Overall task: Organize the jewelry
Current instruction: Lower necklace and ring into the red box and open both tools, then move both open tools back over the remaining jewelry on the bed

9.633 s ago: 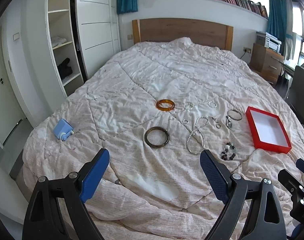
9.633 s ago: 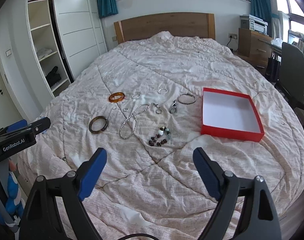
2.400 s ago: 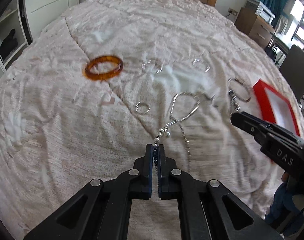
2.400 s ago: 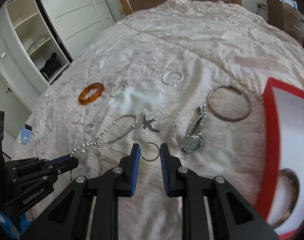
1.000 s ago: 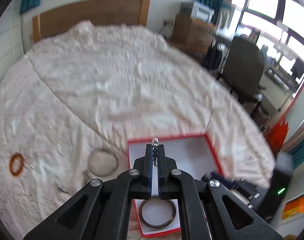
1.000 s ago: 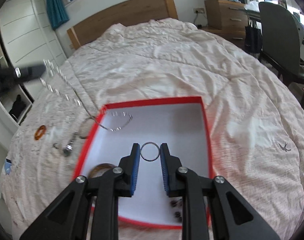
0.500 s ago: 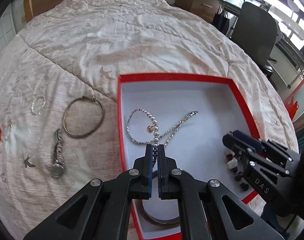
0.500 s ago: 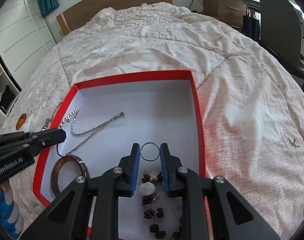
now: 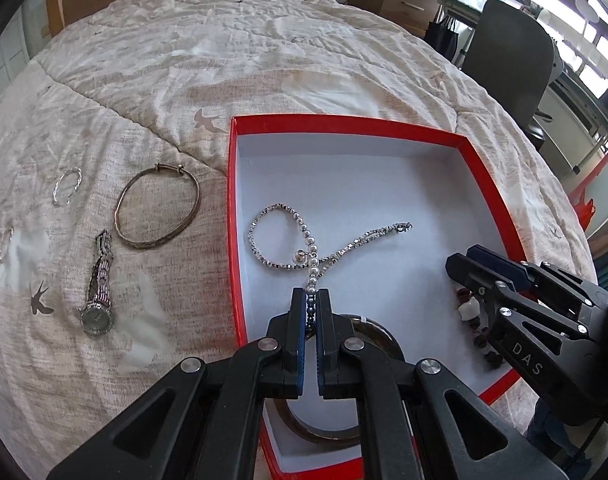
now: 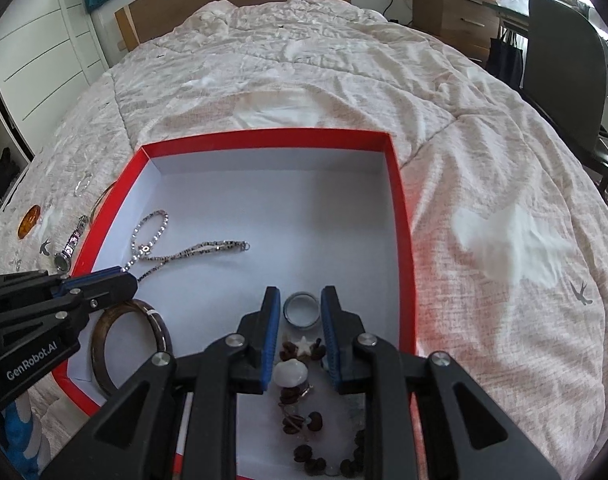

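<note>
Silver pearl necklace (image 9: pixel 304 240) lies looped inside the red box (image 9: pixel 483 184) – silver ring (image 10: pixel 300 309), brown bangle (image 10: pixel 120 344) and beads (image 10: pixel 304 420) there too.

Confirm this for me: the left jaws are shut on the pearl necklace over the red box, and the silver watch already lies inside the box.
Not quite. The silver watch is not in the red box; it lies on the bedspread beside it, next to the thin bangle, as the left wrist view shows. The left gripper does have its jaws shut on the pearl necklace over the box.
</note>
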`<action>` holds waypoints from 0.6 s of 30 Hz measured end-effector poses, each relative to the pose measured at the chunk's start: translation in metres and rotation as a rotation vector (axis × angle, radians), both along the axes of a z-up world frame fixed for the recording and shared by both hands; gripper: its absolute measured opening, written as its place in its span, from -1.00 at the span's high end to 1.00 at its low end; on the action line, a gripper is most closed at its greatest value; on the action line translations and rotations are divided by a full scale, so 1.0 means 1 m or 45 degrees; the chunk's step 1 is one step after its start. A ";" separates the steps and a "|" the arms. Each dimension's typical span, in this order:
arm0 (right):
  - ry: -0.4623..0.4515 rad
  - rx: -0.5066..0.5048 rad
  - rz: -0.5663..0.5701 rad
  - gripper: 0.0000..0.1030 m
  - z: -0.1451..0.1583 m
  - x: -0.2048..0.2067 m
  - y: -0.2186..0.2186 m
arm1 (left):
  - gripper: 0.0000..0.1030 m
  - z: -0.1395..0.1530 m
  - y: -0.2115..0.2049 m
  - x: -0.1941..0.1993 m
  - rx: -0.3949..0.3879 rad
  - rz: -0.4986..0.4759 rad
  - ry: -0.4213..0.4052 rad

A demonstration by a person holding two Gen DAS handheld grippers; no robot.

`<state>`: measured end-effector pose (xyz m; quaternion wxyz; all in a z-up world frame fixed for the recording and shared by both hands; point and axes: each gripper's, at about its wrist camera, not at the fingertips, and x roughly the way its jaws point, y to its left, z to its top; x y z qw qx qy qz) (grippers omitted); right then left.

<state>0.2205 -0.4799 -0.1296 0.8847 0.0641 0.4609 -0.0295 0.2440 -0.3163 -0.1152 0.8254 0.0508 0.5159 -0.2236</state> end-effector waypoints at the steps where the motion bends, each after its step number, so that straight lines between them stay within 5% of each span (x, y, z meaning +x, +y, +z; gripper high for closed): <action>1: 0.005 -0.001 -0.002 0.60 0.000 0.000 0.000 | 0.89 0.000 0.000 0.000 0.000 0.002 0.001; 10: 0.032 -0.009 -0.031 0.60 0.011 -0.017 0.001 | 0.61 0.015 0.009 -0.011 -0.023 0.001 0.000; 12: 0.028 -0.013 -0.037 0.51 0.016 -0.022 0.001 | 0.35 0.021 0.011 -0.015 -0.019 0.002 -0.016; 18: -0.008 -0.035 -0.062 0.38 0.040 -0.039 0.005 | 0.33 0.042 0.023 -0.028 -0.043 0.001 -0.054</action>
